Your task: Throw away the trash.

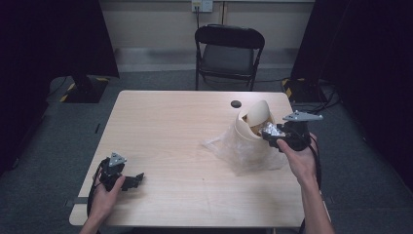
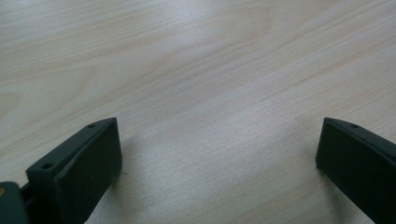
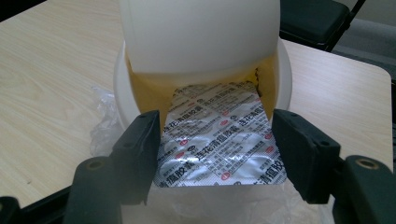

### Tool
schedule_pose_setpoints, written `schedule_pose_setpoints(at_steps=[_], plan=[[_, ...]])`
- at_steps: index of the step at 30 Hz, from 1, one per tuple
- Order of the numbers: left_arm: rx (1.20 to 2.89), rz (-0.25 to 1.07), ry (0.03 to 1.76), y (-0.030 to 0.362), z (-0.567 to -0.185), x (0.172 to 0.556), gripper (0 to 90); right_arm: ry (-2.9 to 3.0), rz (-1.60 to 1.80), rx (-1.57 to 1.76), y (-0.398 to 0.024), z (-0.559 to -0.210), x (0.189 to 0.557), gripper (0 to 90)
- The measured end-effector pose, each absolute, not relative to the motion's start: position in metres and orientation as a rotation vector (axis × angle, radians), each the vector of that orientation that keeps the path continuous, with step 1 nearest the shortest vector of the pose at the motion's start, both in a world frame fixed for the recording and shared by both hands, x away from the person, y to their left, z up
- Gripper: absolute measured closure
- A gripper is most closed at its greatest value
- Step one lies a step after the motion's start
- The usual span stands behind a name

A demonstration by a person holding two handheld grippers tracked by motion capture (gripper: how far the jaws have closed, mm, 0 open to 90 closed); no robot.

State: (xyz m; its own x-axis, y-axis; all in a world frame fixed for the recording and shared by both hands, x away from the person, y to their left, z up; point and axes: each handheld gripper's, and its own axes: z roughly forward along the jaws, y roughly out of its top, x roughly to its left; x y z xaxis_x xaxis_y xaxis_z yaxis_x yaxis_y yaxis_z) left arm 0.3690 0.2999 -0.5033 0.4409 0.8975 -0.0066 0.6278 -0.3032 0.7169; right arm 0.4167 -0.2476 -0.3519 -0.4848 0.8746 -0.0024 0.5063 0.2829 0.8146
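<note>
A white swing-lid bin (image 1: 251, 127) stands at the table's right on a crumpled clear plastic bag (image 1: 226, 146). In the right gripper view the bin lid (image 3: 201, 32) is tipped inward, and a silver blister pack (image 3: 219, 144) with red and black print pokes into the opening. My right gripper (image 3: 217, 128) is shut on the pack, one jaw at each side edge. From above, the right gripper (image 1: 271, 135) holds the blister pack (image 1: 271, 129) at the bin's right side. My left gripper (image 1: 138, 178) rests open near the front left corner. Bare wood lies between the left gripper's (image 2: 217, 149) jaws.
The wooden table (image 1: 170, 126) has a small black round spot (image 1: 236, 104) near its far edge. A black folding chair (image 1: 229, 48) stands behind the table. Dark stands and cables sit on the floor at both far corners.
</note>
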Motion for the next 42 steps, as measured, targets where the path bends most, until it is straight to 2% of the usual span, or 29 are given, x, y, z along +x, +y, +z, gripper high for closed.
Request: schedule_pose_setpoints(at_steps=[3, 5, 13, 17, 20, 22, 23, 35, 42], plan=[[2.043, 0.531, 1.275, 0.300, -0.503, 0.369, 0.0, 2.111, 1.073, 1.247, -0.244, -0.352, 0.421, 36.2], [2.043, 0.531, 1.275, 0.300, -0.503, 0.369, 0.0, 2.107, 1.081, 1.233, -0.241, -0.351, 0.425, 42.0], [2.041, 0.531, 1.276, 0.300, -0.503, 0.369, 0.0, 2.076, 1.113, 1.258, -0.240, -0.353, 0.433, 46.8], [2.042, 0.531, 1.276, 0.300, -0.503, 0.369, 0.0, 2.056, 1.143, 1.265, -0.240, -0.352, 0.432, 46.3], [2.041, 0.531, 1.276, 0.300, -0.503, 0.369, 0.0, 2.046, 1.148, 1.249, -0.238, -0.351, 0.429, 41.5], [2.043, 0.531, 1.275, 0.300, -0.503, 0.369, 0.0, 2.039, 1.146, 1.264, -0.239, -0.351, 0.427, 34.5], [2.043, 0.531, 1.275, 0.300, -0.503, 0.369, 0.0, 2.022, 1.151, 1.281, -0.242, -0.350, 0.427, 28.1], [2.043, 0.531, 1.275, 0.300, -0.503, 0.369, 0.0, 1.936, 1.222, 1.322, -0.248, -0.361, 0.403, 16.5], [2.033, 0.528, 1.283, 0.299, -0.504, 0.369, 0.0, 1.959, 1.234, 1.275, -0.248, -0.363, 0.390, 14.0]])
